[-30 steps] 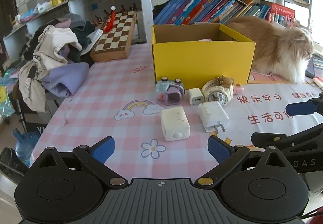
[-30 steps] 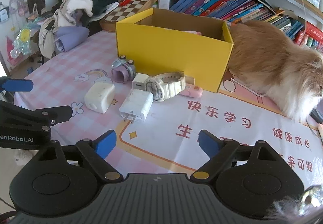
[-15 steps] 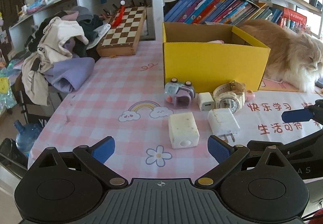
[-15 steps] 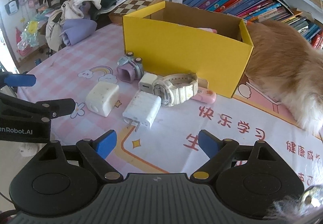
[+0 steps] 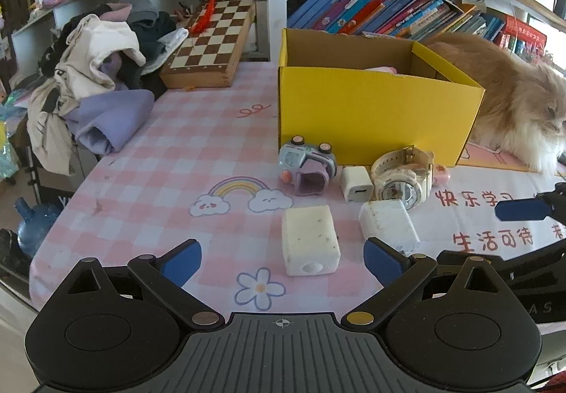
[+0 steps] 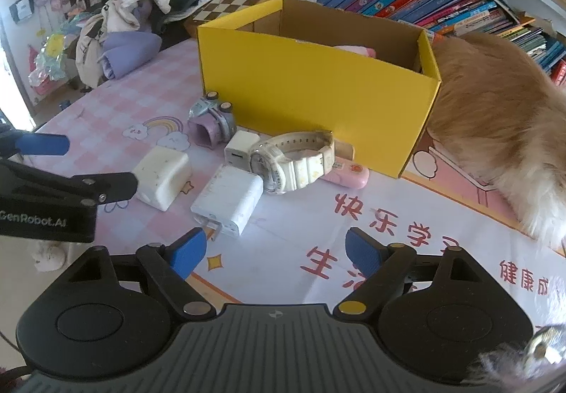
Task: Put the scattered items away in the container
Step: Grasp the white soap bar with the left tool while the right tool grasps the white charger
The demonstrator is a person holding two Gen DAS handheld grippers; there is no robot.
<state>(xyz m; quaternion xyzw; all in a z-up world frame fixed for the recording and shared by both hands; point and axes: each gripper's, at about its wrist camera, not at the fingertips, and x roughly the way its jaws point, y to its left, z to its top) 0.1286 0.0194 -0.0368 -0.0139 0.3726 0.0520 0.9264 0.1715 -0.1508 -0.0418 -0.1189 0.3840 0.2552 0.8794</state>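
Both grippers approach the clutter in front of the yellow box [image 5: 371, 117] on the table [image 5: 169, 159]. The left gripper [image 5: 283, 258], jaws wide and empty, lines up on the cream block [image 5: 309, 239]; the right gripper [image 6: 276, 251], jaws just narrowing yet empty, nears the white charger [image 6: 228, 203] beside the watch [image 6: 293, 161]

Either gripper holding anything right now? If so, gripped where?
Nothing held. The left gripper stands open just short of the cream block; the right gripper, jaws just closing slightly, is open and empty near the white charger.
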